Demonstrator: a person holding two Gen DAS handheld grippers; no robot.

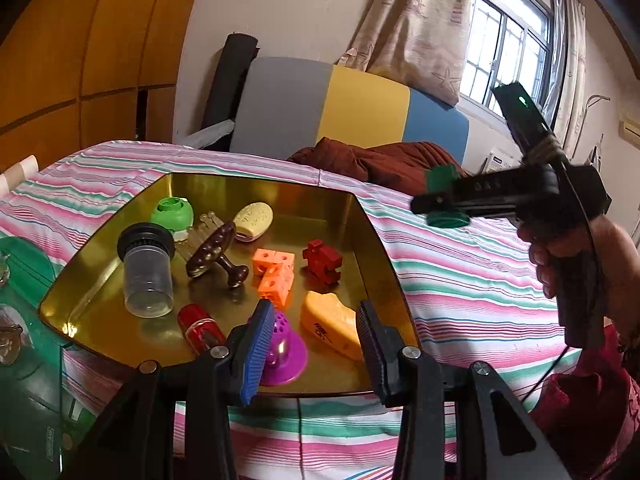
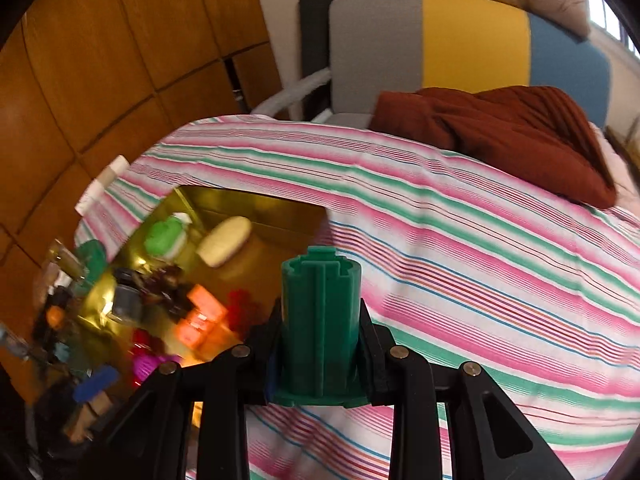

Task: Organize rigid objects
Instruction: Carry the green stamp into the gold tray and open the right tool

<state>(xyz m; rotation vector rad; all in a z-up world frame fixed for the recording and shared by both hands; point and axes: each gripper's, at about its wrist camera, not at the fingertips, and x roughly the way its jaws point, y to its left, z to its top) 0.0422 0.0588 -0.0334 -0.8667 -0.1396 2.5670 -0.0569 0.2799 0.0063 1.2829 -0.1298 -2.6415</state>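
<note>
— Over the striped bed [image 2: 460, 240], just right of the gold tray [image 1: 376, 240], the right tongs [image 2: 322, 332] pinch a green ribbed plastic cylinder [image 2: 322, 320] by its flanks.

— Will it slip?

— I doubt it; it looks light, stiff and grooved, flange toward the camera.

— And the left tongs [image 1: 312, 344]?

— Spread, holding nothing, above the tray's near edge by the cheese wedge [image 1: 330, 322].

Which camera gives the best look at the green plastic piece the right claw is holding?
The right wrist view. The green plastic piece fills the centre there, sharp, its ribbed body and flat flange clamped in the right claw. The left wrist view shows it small and far off, mostly hidden behind the claw's fingers.
</note>
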